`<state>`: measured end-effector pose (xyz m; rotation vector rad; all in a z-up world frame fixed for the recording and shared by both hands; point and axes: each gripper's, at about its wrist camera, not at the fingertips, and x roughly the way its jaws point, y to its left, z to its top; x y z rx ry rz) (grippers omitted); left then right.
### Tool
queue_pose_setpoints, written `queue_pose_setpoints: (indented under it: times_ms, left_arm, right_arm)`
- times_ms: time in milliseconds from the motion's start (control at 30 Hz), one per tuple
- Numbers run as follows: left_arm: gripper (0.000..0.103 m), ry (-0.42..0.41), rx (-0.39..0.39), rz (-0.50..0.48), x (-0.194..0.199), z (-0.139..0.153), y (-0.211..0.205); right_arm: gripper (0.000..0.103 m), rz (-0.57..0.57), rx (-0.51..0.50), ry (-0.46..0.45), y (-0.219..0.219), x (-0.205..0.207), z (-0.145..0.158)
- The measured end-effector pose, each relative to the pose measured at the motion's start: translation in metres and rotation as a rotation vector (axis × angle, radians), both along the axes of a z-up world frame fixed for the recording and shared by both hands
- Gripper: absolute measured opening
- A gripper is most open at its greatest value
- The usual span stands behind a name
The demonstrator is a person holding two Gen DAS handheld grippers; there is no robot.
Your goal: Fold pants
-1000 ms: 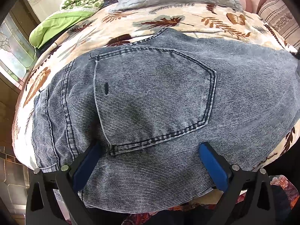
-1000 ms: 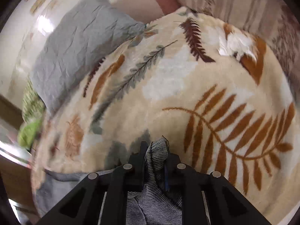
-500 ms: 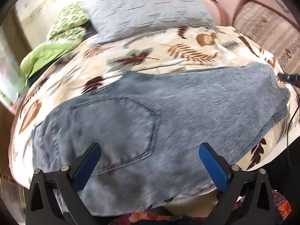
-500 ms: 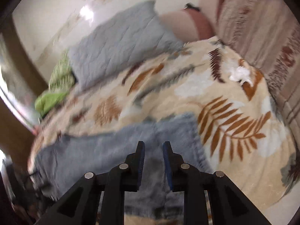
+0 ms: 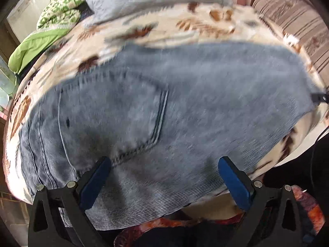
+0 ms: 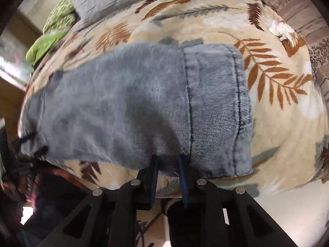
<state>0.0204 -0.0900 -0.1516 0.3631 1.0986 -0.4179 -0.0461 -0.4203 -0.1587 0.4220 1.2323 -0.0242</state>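
Denim, a faded blue pair of ribbed pants with a stitched back pocket, is lying flat on the plush cream leaf-print blanket. Left gripper is hovering wide open; right gripper is showing a narrow empty gap.

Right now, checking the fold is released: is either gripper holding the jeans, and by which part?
Nothing is held. The left gripper is wide open over the jeans; the right gripper has a narrow, empty gap.
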Motion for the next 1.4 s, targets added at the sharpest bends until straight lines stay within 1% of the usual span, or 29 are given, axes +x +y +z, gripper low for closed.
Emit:
queue_pose_setpoints:
  times_ms: [67, 133, 167, 200, 267, 333, 400, 433, 467, 500, 533, 567, 633, 700, 733, 800, 833, 900, 933, 1000, 1067, 1133, 1200, 1233, 1333, 1400]
  left_arm:
    - [0.103, -0.039, -0.043, -0.031, -0.002, 0.015, -0.011]
    - [0.103, -0.055, -0.077, -0.059, -0.002, 0.025, -0.026]
    - [0.103, -0.055, -0.1, -0.081, 0.0, 0.029, -0.038]
    - [0.103, -0.056, -0.113, -0.096, 0.0, 0.032, -0.047]
    - [0.103, -0.063, -0.126, -0.128, 0.012, 0.029, -0.07]
    - [0.103, -0.034, -0.127, -0.163, 0.018, 0.018, -0.096]
    - [0.103, 0.024, -0.082, -0.183, 0.02, -0.001, -0.118]
    - [0.103, 0.057, -0.043, -0.186, 0.018, -0.013, -0.124]
    - [0.103, 0.072, -0.007, -0.187, 0.016, -0.025, -0.127]
    - [0.103, 0.021, -0.012, -0.203, 0.009, -0.024, -0.127]
    - [0.103, 0.004, -0.011, -0.216, 0.005, -0.023, -0.126]
    - [0.103, 0.012, -0.01, -0.225, 0.002, -0.023, -0.125]
    - [0.103, 0.028, -0.016, -0.236, 0.002, -0.021, -0.124]
    - [0.103, 0.035, -0.013, -0.256, 0.0, -0.019, -0.125]
    - [0.103, 0.036, -0.011, -0.258, 0.0, -0.019, -0.126]
    - [0.103, 0.042, -0.009, -0.253, -0.001, -0.018, -0.127]
    - [0.103, 0.046, -0.011, -0.249, -0.001, -0.017, -0.128]
    - [0.103, 0.059, -0.024, -0.234, 0.0, -0.014, -0.124]
    - [0.103, 0.062, -0.036, -0.223, -0.002, -0.012, -0.116]
    - [0.103, 0.056, -0.078, -0.179, -0.003, -0.003, -0.097]
    - [0.103, 0.026, -0.112, -0.132, 0.0, 0.008, -0.076]
    - [0.103, -0.019, -0.124, -0.07, 0.005, 0.02, -0.052]
    - [0.103, -0.066, -0.116, 0.007, 0.012, 0.03, -0.026]
    - [0.103, -0.086, -0.108, 0.043, 0.015, 0.035, -0.013]
    - [0.103, -0.148, -0.053, 0.167, 0.024, 0.047, 0.028]
    - [0.103, -0.176, -0.009, 0.23, 0.031, 0.049, 0.047]
  right_arm:
    - [0.022, -0.051, 0.027, -0.1, -0.01, 0.002, 0.022]
    - [0.022, -0.085, 0.064, -0.207, -0.018, 0.008, 0.042]
    - [0.022, -0.099, 0.057, -0.237, -0.019, 0.014, 0.049]
    - [0.022, -0.105, 0.04, -0.248, -0.018, 0.022, 0.053]
    - [0.022, -0.107, 0.038, -0.252, -0.015, 0.042, 0.052]
    - [0.022, -0.142, 0.028, -0.238, -0.018, 0.059, 0.043]
    - [0.022, -0.165, -0.011, -0.177, -0.02, 0.077, 0.018]
    - [0.02, -0.17, 0.001, -0.124, -0.024, 0.088, 0.0]
    - [0.019, -0.178, 0.03, -0.087, -0.03, 0.094, -0.021]
    - [0.016, -0.183, 0.053, -0.134, -0.036, 0.093, -0.024]
    - [0.016, -0.185, 0.077, -0.142, -0.043, 0.092, -0.023]
    - [0.016, -0.205, 0.118, -0.148, -0.051, 0.092, -0.021]
    - [0.016, -0.248, 0.154, -0.171, -0.06, 0.091, -0.022]
    - [0.016, -0.248, 0.164, -0.191, -0.062, 0.094, -0.022]
    - [0.016, -0.247, 0.142, -0.204, -0.061, 0.096, -0.02]
    - [0.016, -0.253, 0.056, -0.216, -0.056, 0.1, -0.018]
    - [0.016, -0.257, 0.031, -0.221, -0.055, 0.103, -0.017]
    - [0.016, -0.281, 0.038, -0.223, -0.054, 0.102, -0.015]
    - [0.019, -0.297, 0.052, -0.231, -0.056, 0.097, -0.014]
    - [0.019, -0.313, 0.068, -0.276, -0.055, 0.087, -0.003]
    - [0.019, -0.281, 0.065, -0.335, -0.049, 0.076, 0.01]
    - [0.019, -0.226, 0.076, -0.385, -0.038, 0.067, 0.021]
    - [0.019, -0.177, 0.076, -0.393, -0.024, 0.066, 0.025]
    - [0.019, -0.139, 0.067, -0.383, -0.014, 0.067, 0.025]
    - [0.019, -0.068, 0.009, -0.317, 0.009, 0.076, 0.019]
    - [0.019, -0.037, -0.006, -0.285, 0.019, 0.083, 0.014]
